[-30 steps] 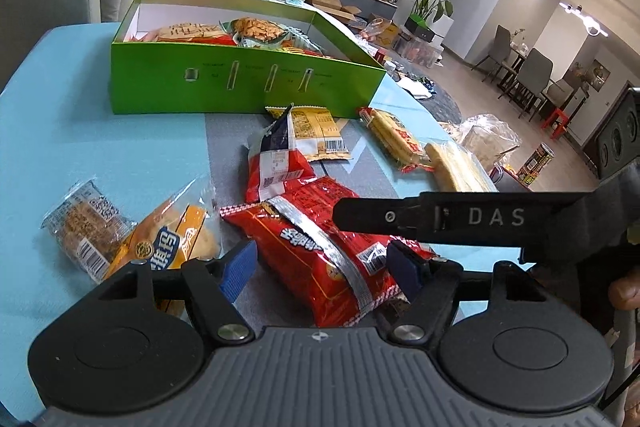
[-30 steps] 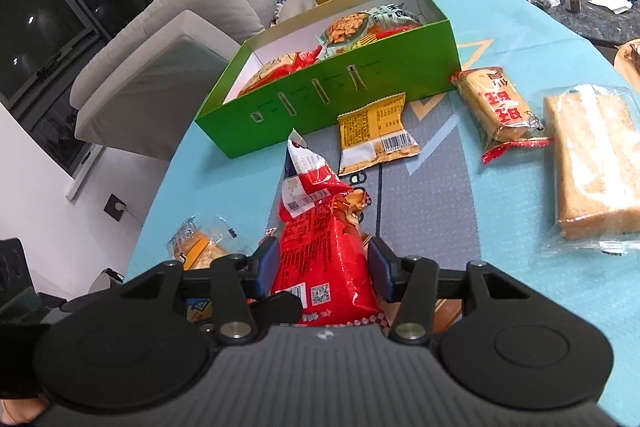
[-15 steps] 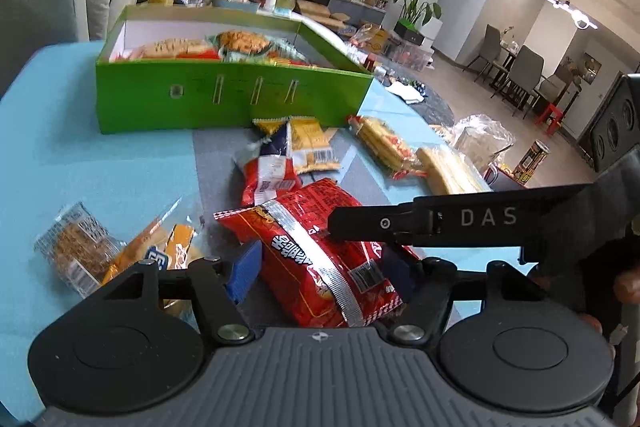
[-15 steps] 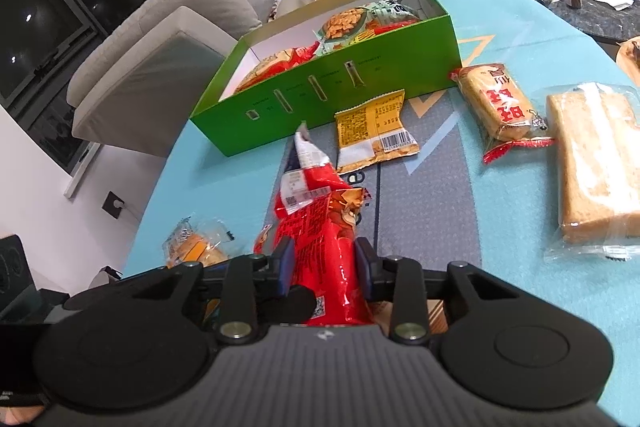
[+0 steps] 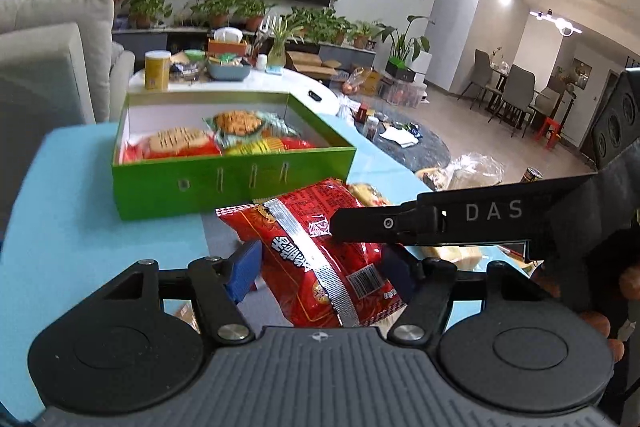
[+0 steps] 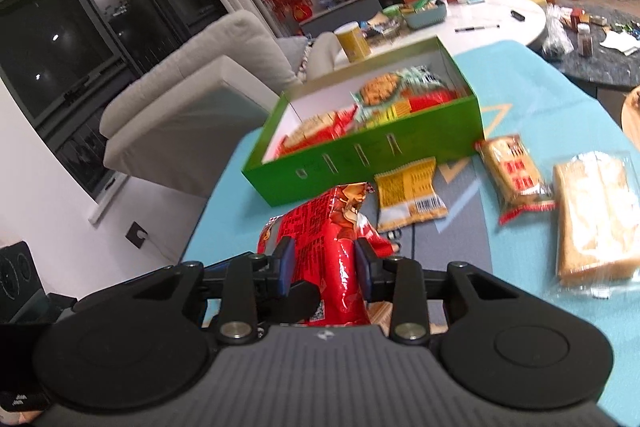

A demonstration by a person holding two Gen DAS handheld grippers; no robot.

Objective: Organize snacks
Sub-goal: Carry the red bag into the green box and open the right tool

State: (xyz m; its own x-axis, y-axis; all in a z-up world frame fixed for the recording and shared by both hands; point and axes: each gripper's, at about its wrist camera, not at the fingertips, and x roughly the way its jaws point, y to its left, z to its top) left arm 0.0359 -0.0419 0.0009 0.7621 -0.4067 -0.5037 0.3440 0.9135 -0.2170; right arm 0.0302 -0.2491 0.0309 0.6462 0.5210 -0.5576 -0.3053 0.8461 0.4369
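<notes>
Left wrist view: the left hand-held gripper sits at the bottom centre, its jaws partly open around a red bag. The blue pad on the left stands just beside the bag with a sliver of gap, and the right pad is hidden behind the bag, so whether this gripper truly clamps it cannot be told. The black body of the right hand-held gripper reaches in from the right across the bag. Above the bag, in the middle of the frame, lies the green box on the blue desk, already holding several packets.

Right wrist view: the right hand-held gripper at lower centre is closed tight on the red bag, both pads pressing its crumpled sides. The bag looks lifted off the desk. The green box is in the middle, just beyond the bag. To the right, outside the box, lie a yellow packet, a red-labelled cake and a clear bread pack.

The task seems roughly midway: some snacks are boxed, the red bag is in transit, and at least three remain on the desk.
</notes>
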